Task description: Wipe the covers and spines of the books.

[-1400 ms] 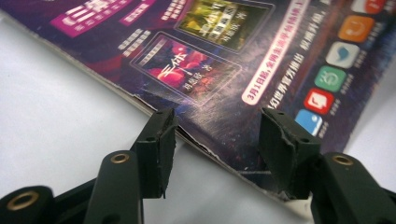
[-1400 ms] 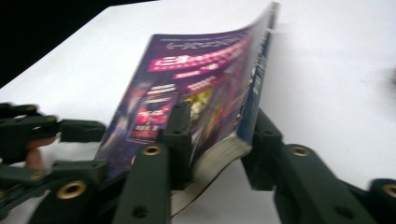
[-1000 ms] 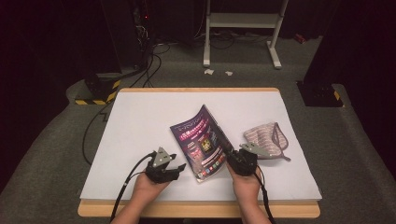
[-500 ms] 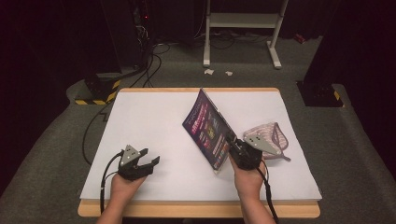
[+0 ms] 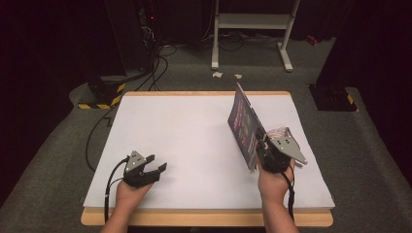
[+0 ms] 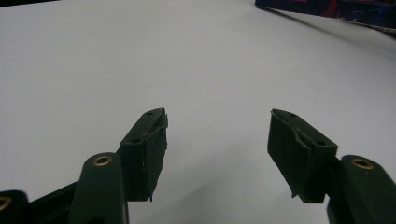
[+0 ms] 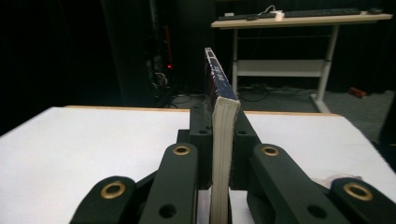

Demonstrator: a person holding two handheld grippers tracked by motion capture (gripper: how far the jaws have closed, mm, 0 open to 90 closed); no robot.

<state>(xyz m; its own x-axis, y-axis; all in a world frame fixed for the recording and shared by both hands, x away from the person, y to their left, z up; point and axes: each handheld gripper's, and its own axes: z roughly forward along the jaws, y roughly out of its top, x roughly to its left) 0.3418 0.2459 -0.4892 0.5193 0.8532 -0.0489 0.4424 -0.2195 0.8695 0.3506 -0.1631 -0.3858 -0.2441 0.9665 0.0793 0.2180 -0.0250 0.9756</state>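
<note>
- Book: a thick paperback with a dark purple cover, held up on edge over the right half of the bench, its far end raised and leaning away from the person.
- In the right gripper view the book stands upright, page edges toward the camera, with the two fingers pressed flat against its covers.
- Right gripper: clamped on the book's near lower corner, carried in the person's right hand above the white surface.
- Just behind that gripper, a pinkish striped cloth lies on the bench, mostly hidden.
- Left gripper: well apart from the book, low over the near left part of the bench.
- Its fingers stand wide apart with nothing between them, having just been opening; bare white bench lies beneath.
</note>
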